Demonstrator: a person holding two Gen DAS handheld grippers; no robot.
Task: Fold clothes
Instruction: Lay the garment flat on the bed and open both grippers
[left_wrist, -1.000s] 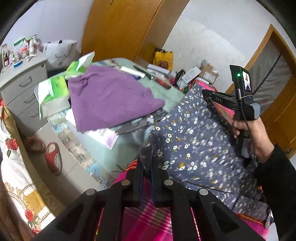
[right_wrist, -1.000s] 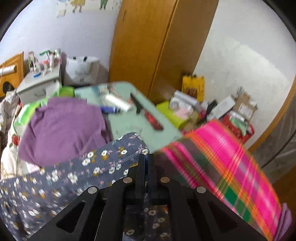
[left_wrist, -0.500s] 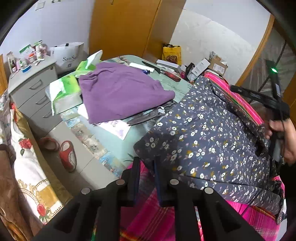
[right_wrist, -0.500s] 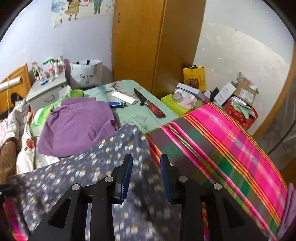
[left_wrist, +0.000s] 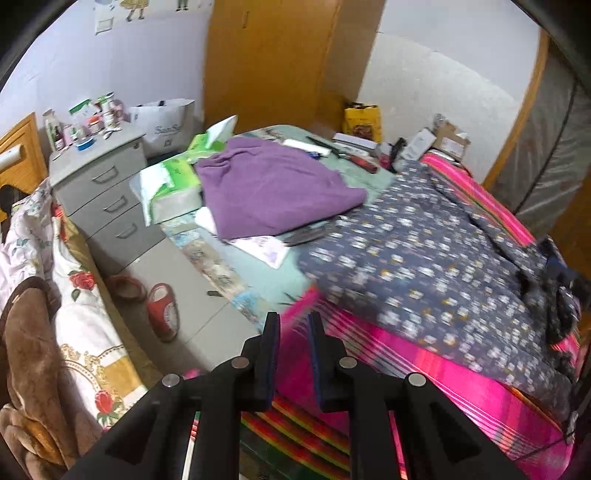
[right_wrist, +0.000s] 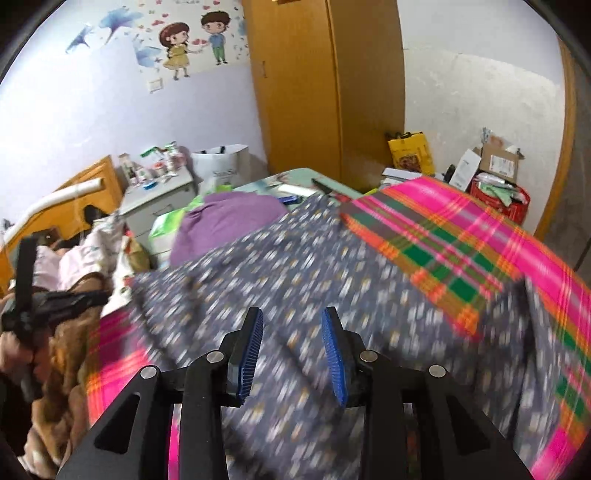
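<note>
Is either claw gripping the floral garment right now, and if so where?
Neither. The left claw and right claw both stand open and empty; the floral garment lies released on the plaid blanket.

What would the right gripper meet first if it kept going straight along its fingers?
Most likely the floral garment spread on the plaid cloth. The right gripper is open and empty; blur leaves depth unclear.
</note>
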